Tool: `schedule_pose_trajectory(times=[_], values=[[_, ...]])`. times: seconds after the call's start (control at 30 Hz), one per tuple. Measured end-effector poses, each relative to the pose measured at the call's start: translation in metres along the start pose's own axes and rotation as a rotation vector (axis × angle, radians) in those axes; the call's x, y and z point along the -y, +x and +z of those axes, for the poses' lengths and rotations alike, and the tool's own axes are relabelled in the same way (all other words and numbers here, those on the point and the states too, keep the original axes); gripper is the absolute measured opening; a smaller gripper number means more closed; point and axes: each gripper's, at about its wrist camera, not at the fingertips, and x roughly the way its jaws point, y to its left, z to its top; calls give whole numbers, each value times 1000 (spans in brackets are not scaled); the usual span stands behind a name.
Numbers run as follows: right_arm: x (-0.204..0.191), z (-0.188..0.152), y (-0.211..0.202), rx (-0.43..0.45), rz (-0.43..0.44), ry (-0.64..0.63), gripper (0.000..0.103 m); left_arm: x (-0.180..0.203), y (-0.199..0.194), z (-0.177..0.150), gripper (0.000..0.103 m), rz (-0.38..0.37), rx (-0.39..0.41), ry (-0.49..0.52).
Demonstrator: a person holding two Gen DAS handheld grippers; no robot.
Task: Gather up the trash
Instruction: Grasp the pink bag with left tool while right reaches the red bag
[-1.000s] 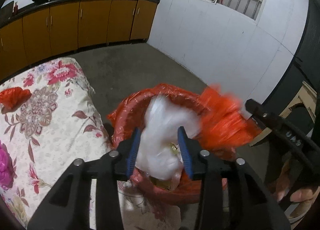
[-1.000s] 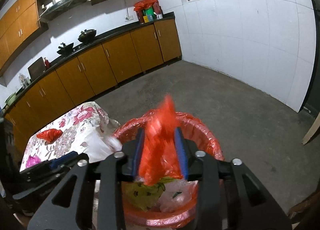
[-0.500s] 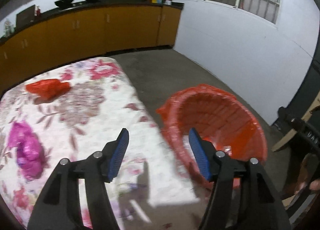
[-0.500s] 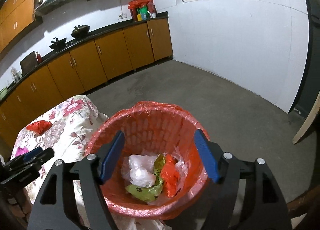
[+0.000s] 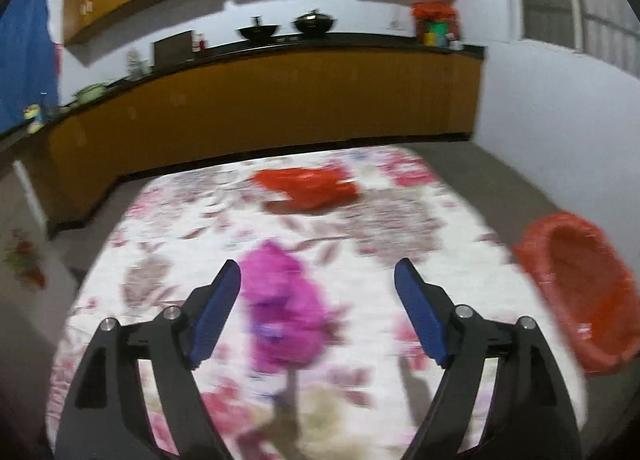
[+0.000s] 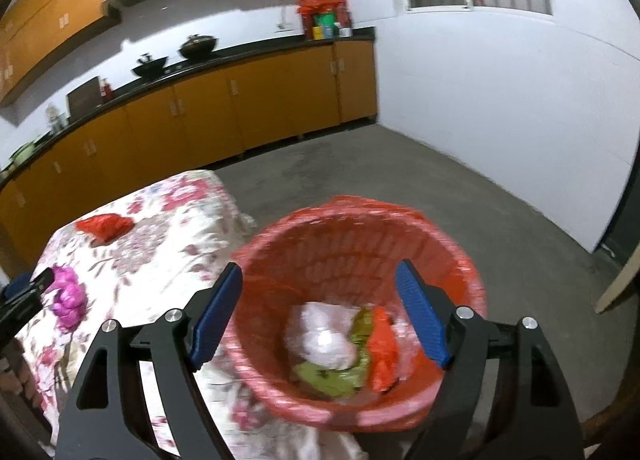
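Observation:
My left gripper is open and empty above the floral table, with a crumpled magenta bag between its fingers and below them. A red bag lies farther back on the table. The red basket stands off the table's right edge. My right gripper is open and empty over the red basket, which holds white, green and red trash. The magenta bag and red bag also show on the table in the right wrist view.
Orange kitchen cabinets with a black counter run along the back wall. Grey concrete floor spreads to the right of the table up to the white wall. A wooden piece leans at the far right.
Both grippers opened and dropped their bags, white and red, into the basket. My left gripper then swung left over the table to the magenta bag. The right stays over the basket.

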Motion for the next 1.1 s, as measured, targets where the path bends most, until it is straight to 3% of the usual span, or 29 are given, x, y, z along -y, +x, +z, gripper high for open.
schedule_pose_trajectory(times=[0.17, 0.4, 0.63, 0.73, 0.9, 1.1], values=[[-40, -2, 11, -22, 69, -49, 80, -28, 30, -11, 78, 21, -98, -46], [-84, -6, 25, -53, 128, -116, 80, -34, 61, -22, 77, -52, -187, -80], [-129, -9, 36, -70, 180, -181, 80, -33, 76, -20, 46, -152, -213, -103], [-150, -9, 42, -75, 206, -213, 80, -39, 76, -19, 42, -166, -201, -104], [-188, -8, 61, -82, 251, -264, 80, -78, 68, -16, 42, -133, -163, -163], [-249, -1, 110, -101, 328, -302, 79, -128, 63, -12, 42, -37, -129, -197]])
